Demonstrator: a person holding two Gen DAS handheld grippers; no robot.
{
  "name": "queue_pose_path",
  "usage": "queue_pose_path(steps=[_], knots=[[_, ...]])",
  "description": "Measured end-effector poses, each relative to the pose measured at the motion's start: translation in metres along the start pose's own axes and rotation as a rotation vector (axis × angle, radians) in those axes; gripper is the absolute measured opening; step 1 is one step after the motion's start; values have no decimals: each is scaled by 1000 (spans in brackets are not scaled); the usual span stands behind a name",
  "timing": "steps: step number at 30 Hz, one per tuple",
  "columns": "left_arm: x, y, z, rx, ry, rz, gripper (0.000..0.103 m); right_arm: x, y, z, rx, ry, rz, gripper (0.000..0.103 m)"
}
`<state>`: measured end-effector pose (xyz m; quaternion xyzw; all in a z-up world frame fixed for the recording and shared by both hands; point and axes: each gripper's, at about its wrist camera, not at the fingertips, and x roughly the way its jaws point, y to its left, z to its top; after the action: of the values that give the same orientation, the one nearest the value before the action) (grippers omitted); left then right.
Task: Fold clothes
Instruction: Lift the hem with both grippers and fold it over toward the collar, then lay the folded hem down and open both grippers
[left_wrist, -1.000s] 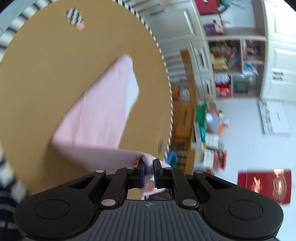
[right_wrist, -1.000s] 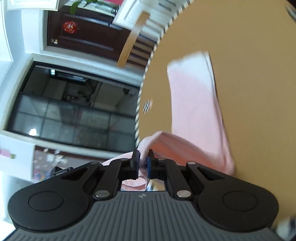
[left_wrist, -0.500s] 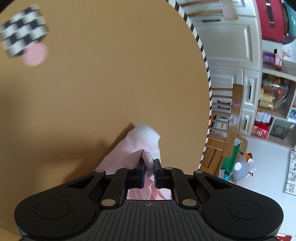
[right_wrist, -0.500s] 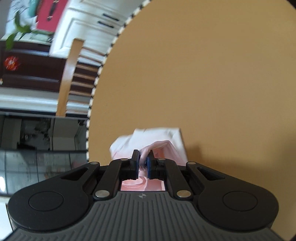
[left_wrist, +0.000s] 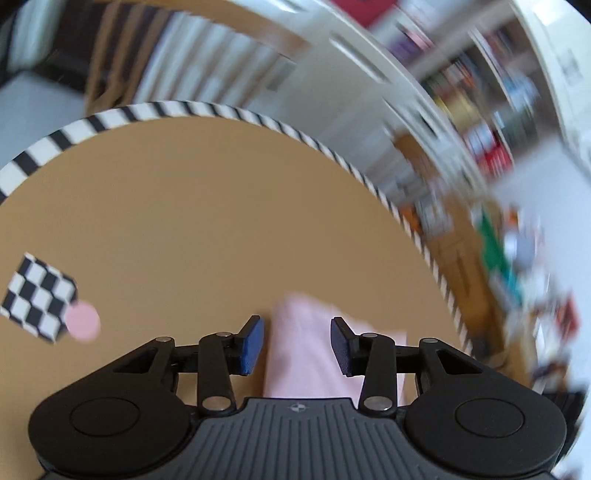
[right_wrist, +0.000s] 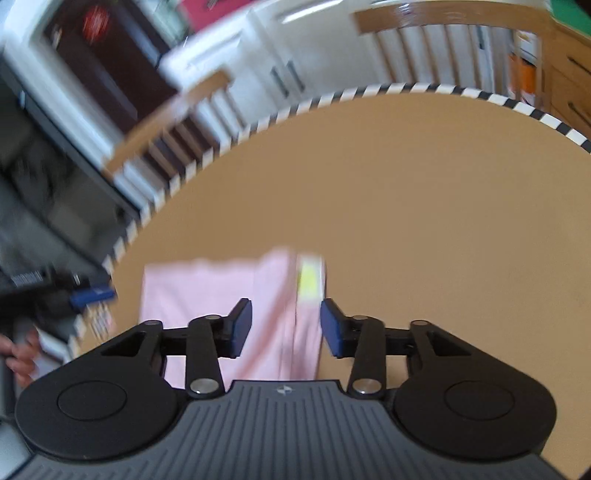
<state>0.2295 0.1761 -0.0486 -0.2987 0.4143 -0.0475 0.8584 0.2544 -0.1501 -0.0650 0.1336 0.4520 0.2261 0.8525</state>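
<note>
Left wrist view: the left gripper (left_wrist: 297, 341) has just been opening, its jaws apart over the pink garment (left_wrist: 306, 354) lying flat on the round tan table (left_wrist: 221, 206), pads not pressing it.

Right wrist view: same deal, the right gripper (right_wrist: 285, 326) has just been opening above the pink garment (right_wrist: 207, 291), nothing pinched.

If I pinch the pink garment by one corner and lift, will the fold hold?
Probably not. The pink garment looks like thin, soft cloth lying in flat layers, so it would likely droop and open. It seems light; the open right hand-held gripper should lift it easily. On the smooth table a push would likely slide or bunch it.
</note>
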Motion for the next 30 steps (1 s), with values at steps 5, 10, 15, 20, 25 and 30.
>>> queue_pose_path(steps=[5,10,15,20,25,30], knots=[[26,-36,-49,208,33,117,32,3,30,-43,-130,36,-16,33],[35,-37,-60,219,8,185,17,23,48,-48,-257,105,-101,5],[38,-29,-62,256,-11,221,15,2,36,-43,-184,83,-101,1],[46,-30,-61,278,-25,243,15,-19,15,-47,-145,84,-147,0],[38,-25,-52,225,-54,227,17,-20,9,-49,-84,117,-169,8],[30,-25,-35,206,-113,181,25,-33,12,-27,-33,-59,-111,12]])
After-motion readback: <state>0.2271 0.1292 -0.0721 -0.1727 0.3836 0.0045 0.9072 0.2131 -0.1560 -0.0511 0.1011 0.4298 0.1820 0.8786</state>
